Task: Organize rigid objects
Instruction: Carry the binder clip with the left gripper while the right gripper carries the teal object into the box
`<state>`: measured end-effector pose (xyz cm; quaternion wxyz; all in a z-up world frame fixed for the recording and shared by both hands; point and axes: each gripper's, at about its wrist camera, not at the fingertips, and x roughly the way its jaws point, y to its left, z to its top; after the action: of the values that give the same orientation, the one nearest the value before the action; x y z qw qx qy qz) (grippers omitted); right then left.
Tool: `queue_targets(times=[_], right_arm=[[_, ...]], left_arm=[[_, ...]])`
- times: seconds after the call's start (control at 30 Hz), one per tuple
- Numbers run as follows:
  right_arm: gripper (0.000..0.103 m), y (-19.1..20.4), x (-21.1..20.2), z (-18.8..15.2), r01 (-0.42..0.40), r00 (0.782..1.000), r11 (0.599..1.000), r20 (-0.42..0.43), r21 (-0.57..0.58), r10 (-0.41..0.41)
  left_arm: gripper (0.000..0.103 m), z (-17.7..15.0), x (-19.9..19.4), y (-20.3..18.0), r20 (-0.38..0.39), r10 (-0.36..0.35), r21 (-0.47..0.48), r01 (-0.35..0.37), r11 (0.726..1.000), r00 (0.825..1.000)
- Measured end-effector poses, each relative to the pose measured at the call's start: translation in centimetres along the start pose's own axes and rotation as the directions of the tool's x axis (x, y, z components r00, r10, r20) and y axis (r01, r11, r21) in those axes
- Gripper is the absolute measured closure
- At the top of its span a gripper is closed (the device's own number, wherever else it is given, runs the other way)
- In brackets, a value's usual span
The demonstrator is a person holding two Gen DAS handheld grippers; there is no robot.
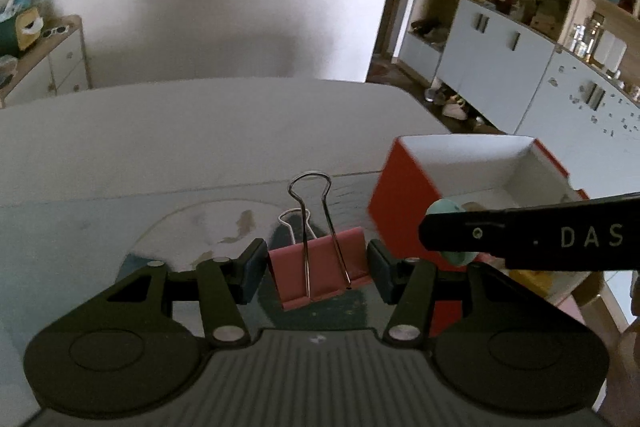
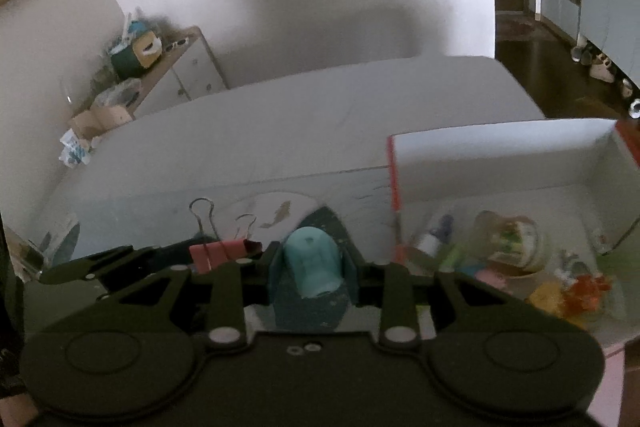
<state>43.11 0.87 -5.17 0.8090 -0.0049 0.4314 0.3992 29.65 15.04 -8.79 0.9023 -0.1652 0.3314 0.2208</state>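
In the left wrist view my left gripper is shut on a pink binder clip, its wire handles pointing up and away, held above the table. The right wrist view shows my right gripper shut on a small light blue plastic piece. The pink binder clip and left gripper show just left of it. An open box, red outside and white inside, stands to the right; the box holds several small items. The right gripper's black finger crosses in front of the box, with the blue piece at its tip.
The table top has a pale printed mat with a fish figure. A white bed lies beyond the table. A low dresser with clutter stands by the wall at left. Cabinets and shelves fill the far right.
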Motion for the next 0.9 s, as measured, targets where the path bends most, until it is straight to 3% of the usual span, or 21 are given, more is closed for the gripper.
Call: queue_targets(times=[0.53, 0.9], right_arm=[[0.072, -10.3, -4.8, -1.5, 0.084, 0.995, 0.994, 0.044, 0.067, -0.087], [0.072, -16.2, -4.7, -2.1, 0.162, 0.986, 0.983, 0.023, 0.09, -0.165]], left_arm=[[0.048, 1.3, -0.1, -9.7, -0.005, -0.074, 0.114, 0.074, 0.991, 0.997], [0.048, 1.4, 4.2, -15.0, -0.11, -0.088, 0.163, 0.105, 0.981, 0.99]])
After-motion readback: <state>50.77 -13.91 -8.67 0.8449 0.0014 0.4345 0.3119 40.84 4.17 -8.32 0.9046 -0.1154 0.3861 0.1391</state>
